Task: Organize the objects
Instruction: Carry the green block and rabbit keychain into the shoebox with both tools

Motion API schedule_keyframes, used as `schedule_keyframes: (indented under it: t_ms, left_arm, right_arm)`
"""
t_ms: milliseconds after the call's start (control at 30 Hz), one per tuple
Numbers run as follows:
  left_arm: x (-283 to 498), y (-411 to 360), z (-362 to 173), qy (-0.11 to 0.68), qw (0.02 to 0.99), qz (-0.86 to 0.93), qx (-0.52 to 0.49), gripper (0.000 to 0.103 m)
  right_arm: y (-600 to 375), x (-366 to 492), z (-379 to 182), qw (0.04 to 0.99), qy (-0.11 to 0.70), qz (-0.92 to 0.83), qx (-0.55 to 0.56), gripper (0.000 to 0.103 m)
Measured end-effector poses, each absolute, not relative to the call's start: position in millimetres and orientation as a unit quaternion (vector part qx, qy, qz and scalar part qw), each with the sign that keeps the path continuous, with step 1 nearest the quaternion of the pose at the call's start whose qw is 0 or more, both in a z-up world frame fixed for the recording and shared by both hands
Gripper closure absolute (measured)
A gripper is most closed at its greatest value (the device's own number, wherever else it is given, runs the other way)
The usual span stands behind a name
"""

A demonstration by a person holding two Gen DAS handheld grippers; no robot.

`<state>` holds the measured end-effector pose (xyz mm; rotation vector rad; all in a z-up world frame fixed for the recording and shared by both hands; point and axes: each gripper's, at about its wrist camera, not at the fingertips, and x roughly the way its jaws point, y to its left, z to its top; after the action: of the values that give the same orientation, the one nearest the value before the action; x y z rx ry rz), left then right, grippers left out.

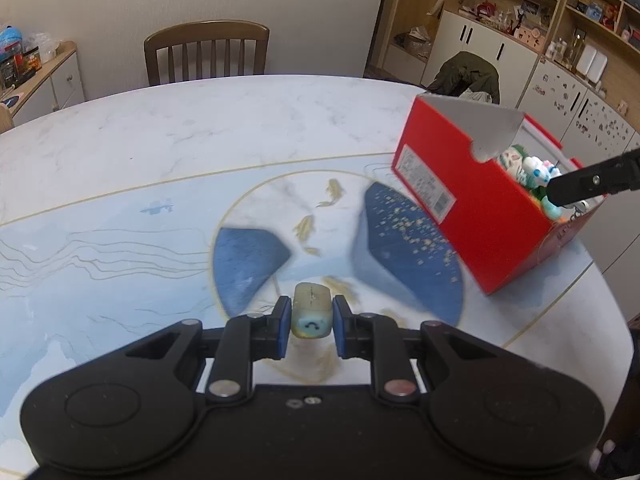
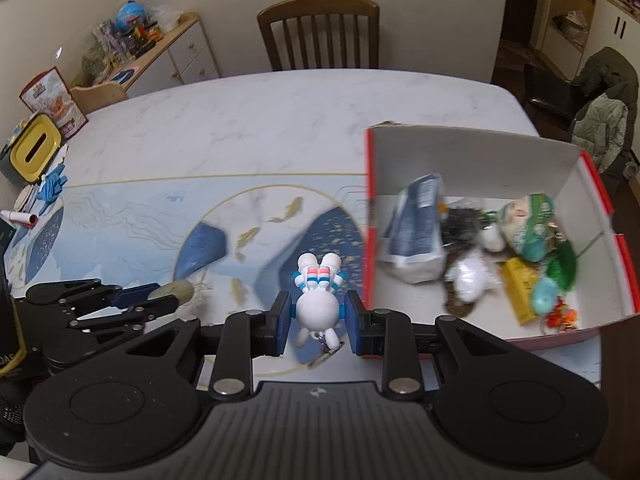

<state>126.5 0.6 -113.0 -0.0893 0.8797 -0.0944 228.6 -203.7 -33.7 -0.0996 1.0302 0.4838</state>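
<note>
Toys are sitting in both claws at this moment. From the left wrist, the left claw [image 1: 308,322] is pinching a small yellowish block toy [image 1: 311,315] with a blue smiling face between its blue pads [image 1: 283,330], the fingers closed down to the toy's width; the patterned blue-and-white table [image 1: 160,152] is lying below and ahead of the claw; the red box [image 1: 480,216] is standing ahead and to the right of it, tilted in the picture, with soft toys showing over its rim; the black tip of the right claw [image 1: 576,188] is reaching over that box's near corner; a wooden chair [image 1: 206,52] is standing far ahead past the table's edge.

From the right wrist, the right claw [image 2: 318,320] is gripping a white figure [image 2: 319,300] with pink and blue stripes, head nearest the camera, its pads closed against the figure's sides; the open box [image 2: 472,148] is lying just ahead and right of the claw, holding a blue-and-white packet [image 2: 416,232], a yellow carton [image 2: 520,292] and assorted small toys, blurred; the left claw [image 2: 160,298] is showing to the left, clamping the yellowish block [image 2: 180,292].
</note>
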Motion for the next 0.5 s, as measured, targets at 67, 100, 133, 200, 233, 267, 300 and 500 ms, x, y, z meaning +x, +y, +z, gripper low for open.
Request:
schedule_keyframes:
  t_ms: [67,100,133,200,233,267,300,500]
  left_arm:
    - [127.6,-7.3,-107.4,0.422,0.904,-0.044,-0.045,0.084]
    - [128.4,-12.4,-104.7,0.420,0.906,-0.043,-0.043,0.084]
    - [129.2,-17.8,-102.2,0.417,0.907,-0.041,-0.040,0.084]
    - [131.6,-28.3,-96.9,0.414,0.909,-0.040,-0.038,0.083]
    - [133.1,-33.3,-94.0,0.412,0.910,-0.040,-0.038,0.084]
    - [134.8,-38.3,-90.9,0.409,0.911,-0.040,-0.037,0.084]
    - [136.8,-43.3,-87.6,0.406,0.912,-0.040,-0.037,0.083]
    - [152.8,-78.4,-67.9,0.388,0.920,-0.045,-0.029,0.083]
  right_arm:
    - [-218.2,232.1,-30.0,0.844,0.484,0.228,-0.046,0.076]
    - [-226.4,234.6,-28.4,0.845,0.483,0.226,-0.044,0.076]
    - [-234.5,237.4,-27.0,0.845,0.483,0.225,-0.041,0.076]
    - [-250.6,242.8,-24.0,0.848,0.481,0.222,-0.036,0.076]
    - [-258.9,245.9,-22.2,0.849,0.479,0.220,-0.035,0.076]
    - [-266.7,249.5,-20.6,0.850,0.478,0.218,-0.033,0.076]
    - [-274.2,253.1,-18.6,0.852,0.476,0.216,-0.031,0.076]
    - [-315.6,273.3,-9.7,0.863,0.459,0.206,-0.028,0.076]
